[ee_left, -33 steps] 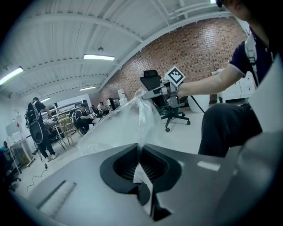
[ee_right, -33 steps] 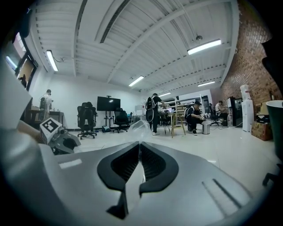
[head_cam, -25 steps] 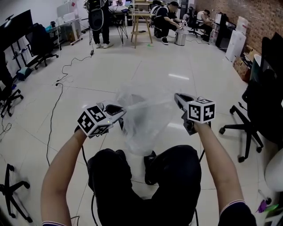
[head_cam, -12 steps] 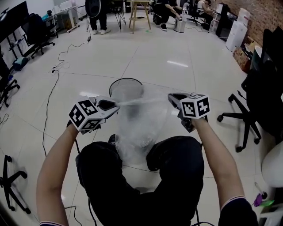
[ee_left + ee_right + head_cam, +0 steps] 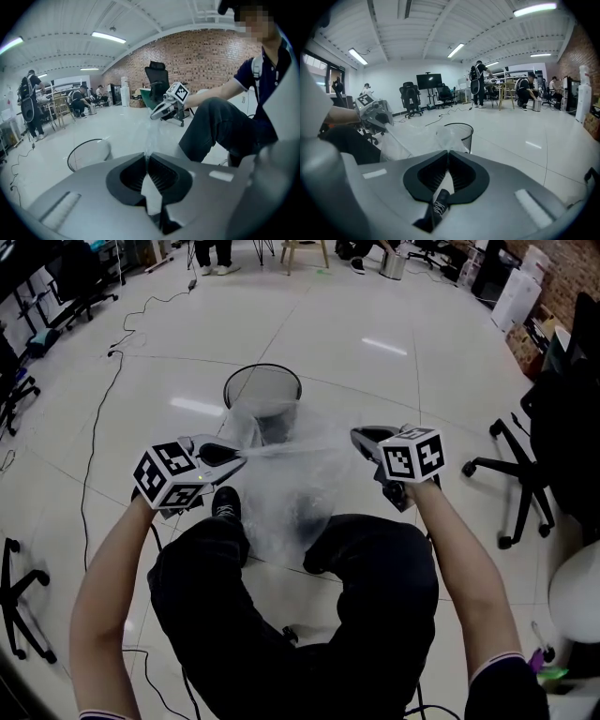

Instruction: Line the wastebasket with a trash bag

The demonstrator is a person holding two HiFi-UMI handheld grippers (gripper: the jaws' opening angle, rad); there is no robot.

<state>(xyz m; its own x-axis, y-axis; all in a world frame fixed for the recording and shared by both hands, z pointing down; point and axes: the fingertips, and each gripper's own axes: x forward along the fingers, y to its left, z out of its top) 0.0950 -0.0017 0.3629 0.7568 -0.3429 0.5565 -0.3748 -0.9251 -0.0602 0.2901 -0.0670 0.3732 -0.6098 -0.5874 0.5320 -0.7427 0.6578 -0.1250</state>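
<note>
A black mesh wastebasket (image 5: 263,395) stands on the tiled floor in front of the seated person's knees. A clear trash bag (image 5: 292,493) hangs between the two grippers, its top edge pulled taut, just on the near side of the basket. My left gripper (image 5: 242,461) is shut on the bag's left edge and my right gripper (image 5: 357,436) is shut on its right edge. In the left gripper view the film runs out from the closed jaws (image 5: 146,156) toward the right gripper (image 5: 162,108), with the wastebasket (image 5: 88,153) to the left. In the right gripper view the trash bag (image 5: 417,140) stretches left in front of the wastebasket (image 5: 460,133).
A black office chair (image 5: 525,479) stands at the right and a chair base (image 5: 21,592) at the left. A cable (image 5: 98,437) trails across the floor on the left. A white round object (image 5: 574,594) sits at the lower right. People and desks are far at the back.
Both grippers have come down with the bag stretched between them. The wastebasket, out of sight a second ago, now shows just beyond the bag.
</note>
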